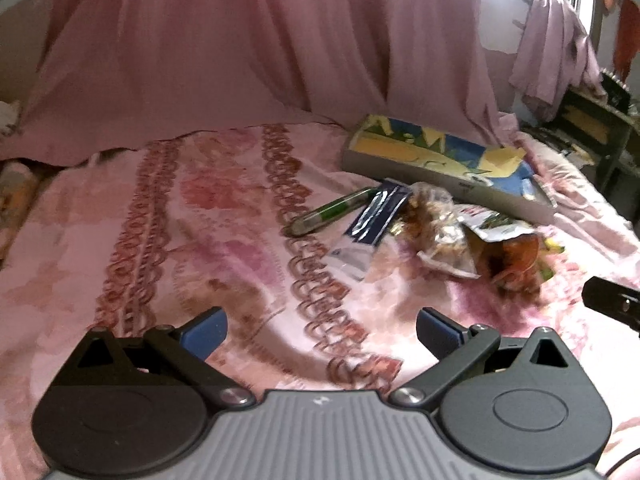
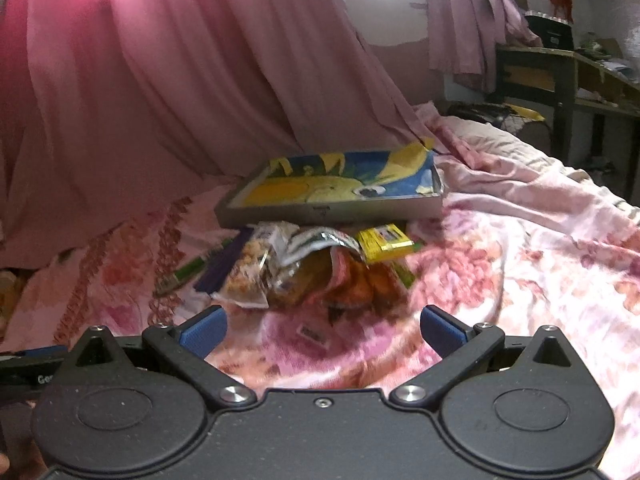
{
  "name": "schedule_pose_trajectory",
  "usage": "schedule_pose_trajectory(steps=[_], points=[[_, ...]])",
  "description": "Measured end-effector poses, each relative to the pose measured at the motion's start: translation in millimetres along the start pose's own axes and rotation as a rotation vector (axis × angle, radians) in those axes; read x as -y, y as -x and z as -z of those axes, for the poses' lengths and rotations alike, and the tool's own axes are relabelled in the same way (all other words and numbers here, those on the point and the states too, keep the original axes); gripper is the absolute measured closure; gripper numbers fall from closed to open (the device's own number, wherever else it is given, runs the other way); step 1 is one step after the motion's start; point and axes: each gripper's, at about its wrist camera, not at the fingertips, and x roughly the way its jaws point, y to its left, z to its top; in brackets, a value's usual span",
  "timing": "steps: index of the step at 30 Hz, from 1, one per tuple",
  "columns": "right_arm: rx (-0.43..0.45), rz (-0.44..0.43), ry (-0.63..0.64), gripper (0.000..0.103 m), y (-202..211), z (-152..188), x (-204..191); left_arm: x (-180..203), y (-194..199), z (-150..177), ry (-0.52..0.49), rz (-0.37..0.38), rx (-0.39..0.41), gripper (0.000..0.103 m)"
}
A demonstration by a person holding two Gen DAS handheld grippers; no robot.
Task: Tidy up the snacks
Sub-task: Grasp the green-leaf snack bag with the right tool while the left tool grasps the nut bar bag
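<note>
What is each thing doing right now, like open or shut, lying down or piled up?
Left gripper: jaws open, empty.
Right gripper: jaws open, empty.
Tray: flat on the bed, no snacks inside.
Snack packets: heaped together beside the tray.
Green packet: lying flat, at the heap's edge.
Yellow packet: tilted on the heap.

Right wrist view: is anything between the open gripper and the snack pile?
Nothing visible. The right gripper is open, with only bare floral bedsheet between it and the snack pile. The tray lies just behind the pile.
</note>
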Motion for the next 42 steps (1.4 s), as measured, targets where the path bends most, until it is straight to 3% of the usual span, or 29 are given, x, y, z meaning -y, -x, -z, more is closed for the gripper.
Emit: schedule_pose_trajectory(steps=[7,14,20,26,37,42], points=[[0.032,-0.025,0.092,0.001,-19.7,-24.3,14.7,15.1,-18.4,-30.0,-0.03,0.036,0.022,0.0],[-0.004,-0.089,0.096,0.001,-53.7,-45.8,33.5,39.3,-50.1,-52.3,-0.079,0.051,0.0,0.0],[-0.012,-0.132,0.127,0.001,-78.0,-50.6,34.4,51.8,-82.2,-79.6,-0.033,0.098,-0.038,0.001],[0.014,-0.115,0.185,0.001,-107.5,-54.3,32.1,66.5,-113.8,-101.0,-0.047,0.154,-0.108,0.001],[-0.007,-0.133,0.15,0.001,-140.0,-52.3,41.3,84.9,-148.0,-110.4,-0.142,0.184,-0.251,0.001],[-0.021,-0.144,0.167,0.009,-148.8,-50.6,37.9,92.7,-162.5,-117.1,-0.162,0.159,-0.314,0.008]])
